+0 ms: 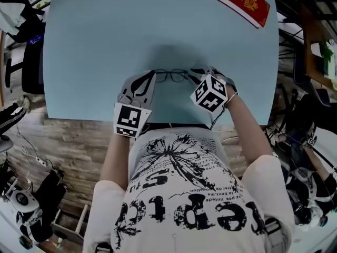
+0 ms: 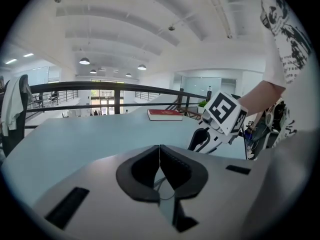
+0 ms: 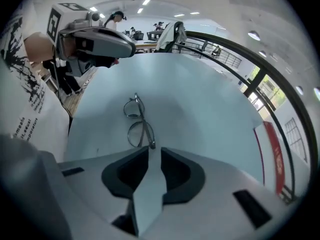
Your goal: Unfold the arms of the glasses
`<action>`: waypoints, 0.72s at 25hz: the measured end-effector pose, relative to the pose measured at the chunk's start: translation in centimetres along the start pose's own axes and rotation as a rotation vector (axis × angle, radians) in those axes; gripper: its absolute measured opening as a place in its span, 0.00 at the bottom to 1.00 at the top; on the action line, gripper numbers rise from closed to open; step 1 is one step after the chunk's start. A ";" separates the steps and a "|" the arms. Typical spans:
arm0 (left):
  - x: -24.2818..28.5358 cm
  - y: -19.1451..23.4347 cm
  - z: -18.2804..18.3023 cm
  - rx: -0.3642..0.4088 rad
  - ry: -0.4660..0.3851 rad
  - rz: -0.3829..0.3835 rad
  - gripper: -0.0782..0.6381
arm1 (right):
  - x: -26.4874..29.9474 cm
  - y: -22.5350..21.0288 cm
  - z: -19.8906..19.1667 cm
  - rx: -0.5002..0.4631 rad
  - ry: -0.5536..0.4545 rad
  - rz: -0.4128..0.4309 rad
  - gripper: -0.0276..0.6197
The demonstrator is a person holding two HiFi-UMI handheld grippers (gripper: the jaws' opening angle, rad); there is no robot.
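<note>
Glasses (image 3: 138,134) on table (image 1: 131,30), right fingers (image 3: 176,174) parted

A big pale blue table (image 1: 105,46) with a red book (image 1: 240,2) on it stands on a wooden floor (image 1: 68,141), near a black railing (image 2: 100,87), under a white ceiling (image 2: 150,29) with round lamps (image 2: 84,61)

White short-sleeved T-shirt (image 1: 181,204), black ink-splash print, perhaps a dandelion, over bold lettering. Grey left hand-held gripper (image 2: 159,151) and right hand-held gripper (image 3: 155,149), black pads, white cubes (image 1: 130,120) with black square markers.
</note>
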State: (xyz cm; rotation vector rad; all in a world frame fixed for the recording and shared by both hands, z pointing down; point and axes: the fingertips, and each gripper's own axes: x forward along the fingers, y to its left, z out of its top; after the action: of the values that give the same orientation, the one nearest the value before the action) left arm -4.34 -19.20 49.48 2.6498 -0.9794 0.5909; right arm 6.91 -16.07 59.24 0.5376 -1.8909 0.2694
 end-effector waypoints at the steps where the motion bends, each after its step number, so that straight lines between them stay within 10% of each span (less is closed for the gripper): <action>1: 0.1 -0.1 -0.3 -0.005 0.005 -0.001 0.13 | 0.3 0.2 -0.1 -0.029 0.012 0.012 0.18; 12: -0.1 -0.2 -2.8 -0.039 0.077 0.001 0.13 | 2.3 1.0 0.1 -0.204 0.085 0.082 0.10; 18: 1.3 -0.4 -4.7 0.070 0.208 -0.061 0.14 | 2.5 1.6 0.3 -0.205 0.085 0.111 0.10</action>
State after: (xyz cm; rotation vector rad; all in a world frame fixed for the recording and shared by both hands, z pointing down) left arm -4.50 -17.91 54.25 2.6015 -0.8286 0.8810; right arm 5.16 -15.40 61.51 0.2792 -1.8429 0.1649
